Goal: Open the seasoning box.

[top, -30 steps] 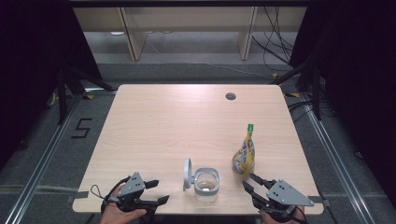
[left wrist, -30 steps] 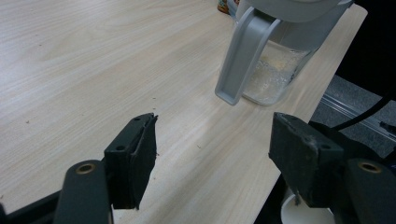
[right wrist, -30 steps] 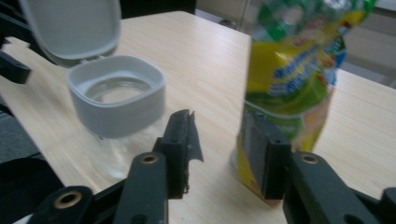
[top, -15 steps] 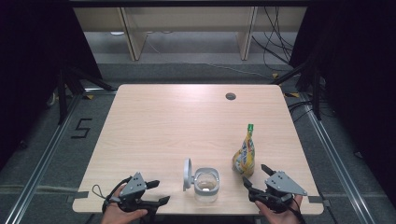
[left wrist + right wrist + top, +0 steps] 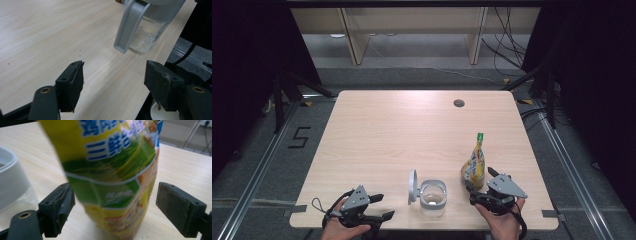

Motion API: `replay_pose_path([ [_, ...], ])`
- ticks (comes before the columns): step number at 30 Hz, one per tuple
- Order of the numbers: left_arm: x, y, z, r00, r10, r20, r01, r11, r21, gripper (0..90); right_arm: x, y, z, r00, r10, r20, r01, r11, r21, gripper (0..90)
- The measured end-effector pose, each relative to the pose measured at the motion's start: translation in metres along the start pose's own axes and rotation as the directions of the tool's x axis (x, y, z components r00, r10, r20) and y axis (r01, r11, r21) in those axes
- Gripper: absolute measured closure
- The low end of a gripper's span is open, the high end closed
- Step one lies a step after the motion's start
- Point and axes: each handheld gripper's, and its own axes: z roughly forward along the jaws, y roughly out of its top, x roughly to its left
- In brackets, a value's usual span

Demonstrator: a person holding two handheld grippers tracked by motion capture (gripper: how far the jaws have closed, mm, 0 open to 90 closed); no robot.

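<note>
A yellow-green snack pouch [image 5: 475, 162] with a green top stands upright near the table's front right. My right gripper [image 5: 480, 183] reaches up to its base. In the right gripper view the pouch [image 5: 110, 170] stands between the pads of the right gripper [image 5: 115, 200]; its jaws have just been opening and stand open, the right pad [image 5: 175, 205] clear of the pouch. A clear glass jar [image 5: 432, 198] with its grey lid [image 5: 412, 186] flipped up stands front centre. My left gripper [image 5: 383, 206] is open and empty, to the left of the jar [image 5: 147, 35].
The wooden table [image 5: 412, 130] has a round cable hole [image 5: 458, 103] at the back right. Both hands rest at the front edge. Beyond the table are shelving legs and loose cables on the floor.
My right gripper has moved forward and left up to the pouch, and its jaws have spread wide. The left gripper, the jar and the pouch have stayed where they were.
</note>
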Motion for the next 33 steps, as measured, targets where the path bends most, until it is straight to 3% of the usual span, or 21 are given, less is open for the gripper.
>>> replay_pose_path([
  [1, 0.001, 0.0, -0.001, 0.9999, 0.013, -0.009, -0.013, 0.9998, 0.015, 30.9, -0.001, 0.0, 0.002, 1.0, -0.005, 0.004, 0.005, 1.0, -0.002, 16.5],
  [2, -0.001, 0.0, 0.001, 0.9999, -0.013, 0.001, 0.013, 0.9998, -0.014, 30.9, -0.001, 0.0, 0.003, 1.0, 0.0, 0.002, 0.0, 1.0, -0.008, 16.6],
  [3, -0.001, 0.0, 0.001, 0.9999, -0.011, 0.001, 0.011, 0.9999, -0.01, 30.9, -0.002, 0.0, 0.005, 1.0, -0.001, 0.0, 0.001, 1.0, -0.018, 17.2],
  [6, -0.001, 0.0, 0.001, 0.9999, -0.013, 0.002, 0.013, 0.9999, -0.003, 31.0, -0.004, 0.0, 0.006, 1.0, 0.001, -0.001, -0.001, 0.999, -0.033, 30.3],
  [7, -0.001, 0.0, 0.001, 0.9999, -0.016, 0.005, 0.016, 0.9999, -0.004, 31.6, -0.004, 0.0, 0.006, 1.0, 0.001, -0.004, -0.001, 0.999, -0.039, 30.9],
  [10, -0.001, -0.001, 0.001, 0.9998, -0.017, 0.008, 0.017, 0.9998, -0.007, 32.7, -0.005, 0.002, 0.003, 0.9998, 0.001, -0.018, -0.001, 1.0, -0.01, 35.0],
  [14, 0.001, 0.0, -0.001, 0.9999, 0.014, -0.001, -0.014, 0.9999, 0.01, 33.3, -0.01, 0.002, 0.001, 0.999, -0.02, -0.041, 0.019, 1.0, -0.01, 38.7],
  [16, 0.0, 0.0, -0.001, 1.0, 0.005, 0.002, -0.005, 1.0, 0.006, 34.2, -0.015, 0.003, 0.0, 0.9978, -0.029, -0.059, 0.029, 1.0, -0.003, 42.2],
  [17, -0.001, -0.001, 0.0, 0.9999, -0.007, 0.008, 0.007, 1.0, -0.003, 34.5, -0.02, 0.003, 0.0, 0.9965, -0.059, -0.059, 0.059, 0.998, -0.013, 43.4],
  [20, 0.0, 0.0, -0.001, 1.0, -0.006, 0.008, 0.006, 1.0, 0.005, 35.1, -0.029, 0.003, -0.005, 0.9947, -0.036, -0.096, 0.038, 0.999, 0.014, 47.8],
  [21, 0.0, -0.001, 0.0, 0.9999, -0.007, 0.009, 0.007, 1.0, -0.004, 35.2, -0.034, 0.002, -0.005, 0.9924, -0.042, -0.115, 0.044, 0.999, 0.013, 49.0],
  [22, 0.001, 0.0, -0.001, 0.9999, 0.01, 0.006, -0.01, 0.9998, 0.016, 35.3, -0.039, 0.003, -0.006, 0.9925, -0.058, -0.108, 0.059, 0.998, 0.003, 49.6],
  [25, -0.001, -0.001, 0.001, 0.9998, -0.001, 0.018, 0.001, 1.0, 0.003, 35.7, -0.05, 0.002, -0.007, 0.9854, -0.063, -0.158, 0.066, 0.998, 0.011, 51.0],
  [26, -0.001, -0.001, 0.001, 0.9998, -0.003, 0.018, 0.003, 1.0, 0.002, 35.7, -0.055, 0.003, -0.007, 0.9832, -0.091, -0.159, 0.092, 0.996, 0.001, 51.5],
  [30, -0.001, -0.001, 0.002, 0.9999, -0.001, 0.017, 0.001, 1.0, -0.001, 35.8, -0.069, 0.003, -0.006, 0.9724, -0.125, -0.197, 0.125, 0.992, -0.012, 52.0],
  [32, -0.001, -0.001, 0.002, 0.9999, -0.001, 0.016, 0.001, 1.0, -0.003, 35.8, -0.075, 0.003, -0.005, 0.9669, -0.13, -0.219, 0.13, 0.991, -0.018, 52.0],
  [33, -0.001, -0.001, 0.002, 0.9999, -0.001, 0.015, 0.001, 1.0, -0.003, 35.8, -0.076, 0.002, -0.006, 0.9714, -0.089, -0.22, 0.089, 0.996, -0.008, 52.0],
])
